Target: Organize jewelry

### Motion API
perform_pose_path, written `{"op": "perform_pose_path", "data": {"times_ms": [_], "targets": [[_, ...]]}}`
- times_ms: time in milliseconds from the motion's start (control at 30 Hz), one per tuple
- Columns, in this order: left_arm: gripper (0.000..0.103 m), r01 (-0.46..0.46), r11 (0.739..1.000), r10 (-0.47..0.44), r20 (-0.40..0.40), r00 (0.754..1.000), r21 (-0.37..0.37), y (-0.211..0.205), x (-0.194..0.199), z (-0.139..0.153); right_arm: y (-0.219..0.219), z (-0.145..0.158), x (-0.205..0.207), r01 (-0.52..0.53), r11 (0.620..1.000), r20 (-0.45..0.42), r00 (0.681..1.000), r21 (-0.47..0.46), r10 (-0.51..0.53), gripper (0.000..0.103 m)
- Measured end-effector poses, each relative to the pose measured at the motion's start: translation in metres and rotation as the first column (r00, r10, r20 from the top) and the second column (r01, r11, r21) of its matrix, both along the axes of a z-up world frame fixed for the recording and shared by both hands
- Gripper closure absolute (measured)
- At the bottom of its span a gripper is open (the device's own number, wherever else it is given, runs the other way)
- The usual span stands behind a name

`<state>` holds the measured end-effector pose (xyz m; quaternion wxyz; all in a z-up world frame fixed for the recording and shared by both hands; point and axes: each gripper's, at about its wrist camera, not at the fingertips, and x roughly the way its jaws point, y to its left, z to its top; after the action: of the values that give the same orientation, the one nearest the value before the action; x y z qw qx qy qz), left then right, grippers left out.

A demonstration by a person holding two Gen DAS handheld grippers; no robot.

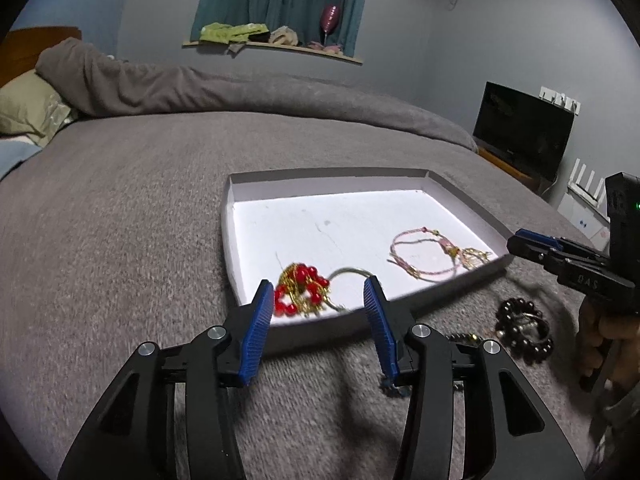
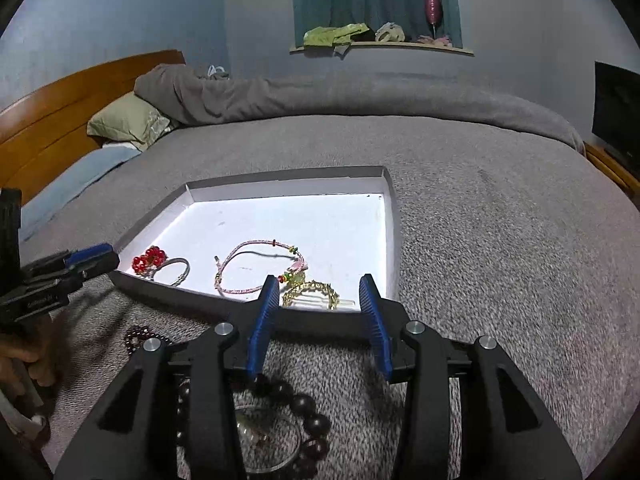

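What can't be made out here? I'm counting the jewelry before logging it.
- Dark bead bracelet, right wrist view: partly hidden under the right gripper, so no bead count.
- Clear bangle inside it: cut off below.
- Red bead piece, left wrist view: blurred; the left gripper covers its edge.

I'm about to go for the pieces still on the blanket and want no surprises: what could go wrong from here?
The dark bead bracelet and a clear bangle lie overlapped under the open right gripper; a pinch could take both or slip off the beads.

The tray sits on a soft blanket, so bumping its near wall could tip it.

The red bead piece lies close to that wall.
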<state>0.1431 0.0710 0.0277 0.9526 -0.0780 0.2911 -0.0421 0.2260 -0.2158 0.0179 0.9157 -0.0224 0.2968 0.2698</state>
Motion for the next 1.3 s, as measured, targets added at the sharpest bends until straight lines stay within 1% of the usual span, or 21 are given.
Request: {"op": "perform_pose_path", "data": {"times_ms": [233, 367, 600, 767, 833, 1100, 1167, 1267, 1300], "targets": [[0.054, 0.006, 1.0, -0.006, 0.015, 1.0, -0.024, -0.005, -0.021, -0.001, -0.017, 0.002, -0.019, 0.015, 0.999, 0.004, 1.0, 0.043, -0.015, 0.061], [0.054, 0.02, 0.999, -0.02, 0.003, 1.0, -0.028, -0.011, -0.027, -0.006, -0.024, -0.003, -0.029, 0.016, 0.999, -0.008, 1.0, 0.052, -0.016, 0.061], [0.055, 0.088, 0.995, -0.089, -0.015, 0.996, -0.038, -0.032, -0.031, -0.015, -0.03, -0.012, -0.043, 0.013, 0.998, -0.026, 1.0, 0.059, -0.011, 0.061], [0.064, 0.134, 0.991, -0.135, -0.029, 0.99, -0.023, -0.047, -0.03, -0.018, -0.031, -0.018, -0.051, 0.006, 0.998, -0.036, 0.999, 0.064, -0.004, 0.061], [0.069, 0.147, 0.989, -0.147, -0.038, 0.988, -0.017, -0.05, -0.028, -0.019, -0.032, -0.02, -0.053, 0.005, 0.998, -0.041, 0.999, 0.065, -0.002, 0.061], [0.071, 0.151, 0.989, -0.15, -0.089, 0.985, 0.008, -0.056, -0.018, -0.026, -0.033, -0.022, -0.056, 0.007, 0.997, -0.052, 0.999, 0.072, -0.003, 0.061], [0.073, 0.15, 0.989, -0.148, -0.104, 0.983, 0.01, -0.057, -0.015, -0.028, -0.031, -0.023, -0.057, 0.004, 0.998, -0.056, 0.998, 0.066, 0.0, 0.061], [0.085, 0.16, 0.987, -0.159, -0.132, 0.978, -0.002, -0.058, -0.011, -0.031, -0.03, -0.026, -0.057, 0.003, 0.998, -0.062, 0.998, 0.057, 0.001, 0.061], [0.087, 0.158, 0.987, -0.157, -0.135, 0.978, -0.001, -0.058, -0.011, -0.032, -0.03, -0.026, -0.057, 0.002, 0.998, -0.063, 0.998, 0.056, 0.002, 0.061]]}}
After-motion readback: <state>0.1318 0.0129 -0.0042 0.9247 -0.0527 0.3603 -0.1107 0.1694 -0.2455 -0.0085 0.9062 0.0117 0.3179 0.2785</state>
